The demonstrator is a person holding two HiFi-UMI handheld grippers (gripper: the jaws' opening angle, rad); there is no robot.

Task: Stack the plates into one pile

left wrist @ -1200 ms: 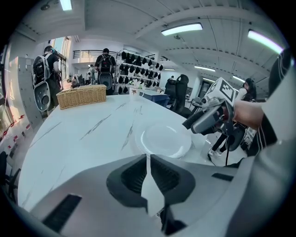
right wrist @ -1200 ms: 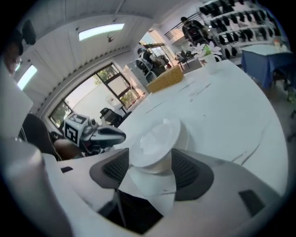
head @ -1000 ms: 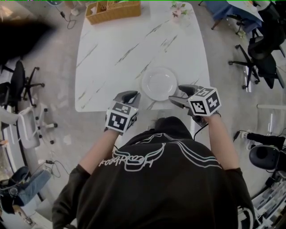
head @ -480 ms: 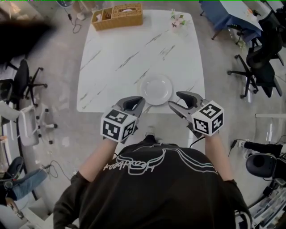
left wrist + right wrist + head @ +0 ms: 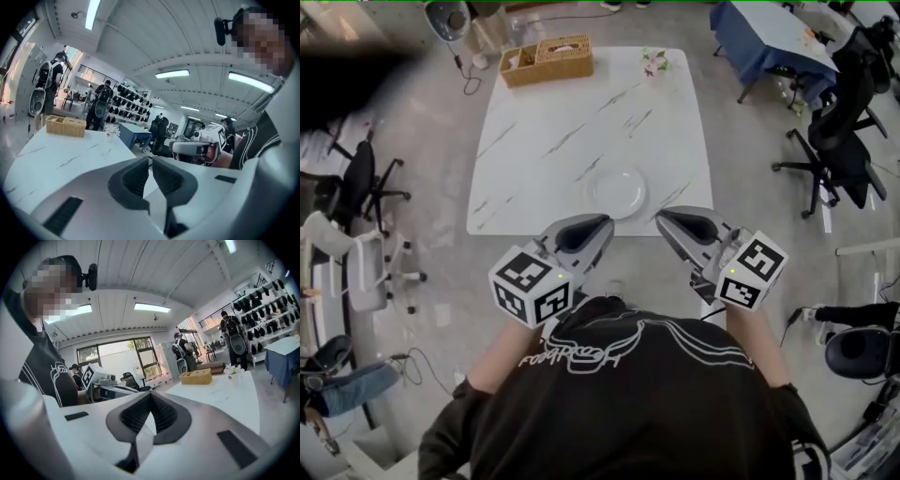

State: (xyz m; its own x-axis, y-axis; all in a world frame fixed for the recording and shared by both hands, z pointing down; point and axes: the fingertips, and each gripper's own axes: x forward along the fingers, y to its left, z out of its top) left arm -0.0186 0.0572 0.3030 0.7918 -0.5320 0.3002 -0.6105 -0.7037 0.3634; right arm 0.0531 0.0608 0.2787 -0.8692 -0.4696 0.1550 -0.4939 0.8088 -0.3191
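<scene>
Head view: plates (image 5: 618, 191) piled at 6 o'clock on the tabletop (image 5: 553, 131) — left gripper (image 5: 602, 225) and right gripper (image 5: 662, 219) clenched, empty; stacking looks done, so keep both clear of the pile

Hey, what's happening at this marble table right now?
A person holds a hand-held gripper in each hand by the near edge of the white table. The left hand-held gripper and the right hand-held gripper are both shut and empty. One white plate, possibly a stack, lies on the table just beyond them; a wicker basket sits at the far end.
</scene>
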